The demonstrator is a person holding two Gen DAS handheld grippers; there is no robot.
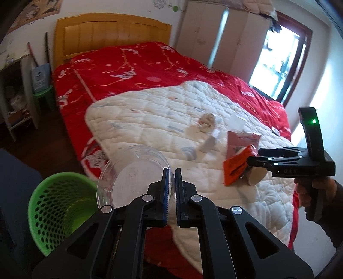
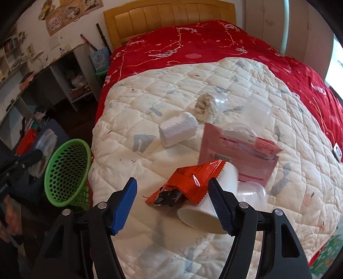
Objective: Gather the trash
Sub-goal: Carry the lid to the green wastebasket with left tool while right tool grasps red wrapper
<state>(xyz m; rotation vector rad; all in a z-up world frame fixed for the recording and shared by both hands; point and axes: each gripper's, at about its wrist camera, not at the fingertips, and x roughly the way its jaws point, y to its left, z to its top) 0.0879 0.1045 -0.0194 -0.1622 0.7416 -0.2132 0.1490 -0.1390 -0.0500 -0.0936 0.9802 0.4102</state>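
Observation:
My left gripper [image 1: 171, 171] is shut on the rim of a clear plastic dish [image 1: 130, 171], which hangs above and beside a green mesh basket [image 1: 57, 206] on the floor by the bed. My right gripper [image 2: 172, 184] is open over the quilt, and an orange wrapper [image 2: 193, 182] lies between its jaws on a tipped white paper cup [image 2: 214, 206]. The right pad is close against the wrapper and cup. Further back lie a pink packet [image 2: 240, 154], a white foam block [image 2: 178, 128], a crumpled tissue [image 2: 203, 106] and clear plastic cups [image 2: 253, 191]. The basket [image 2: 66, 171] stands left of the bed.
The trash lies on a white quilt [image 2: 150, 236] spread over a bed with a red cover [image 2: 193, 43] and a wooden headboard [image 2: 167, 15]. Shelves [image 2: 64, 70] line the left wall. A window [image 1: 276, 64] and a wardrobe [image 1: 214, 32] are on the right.

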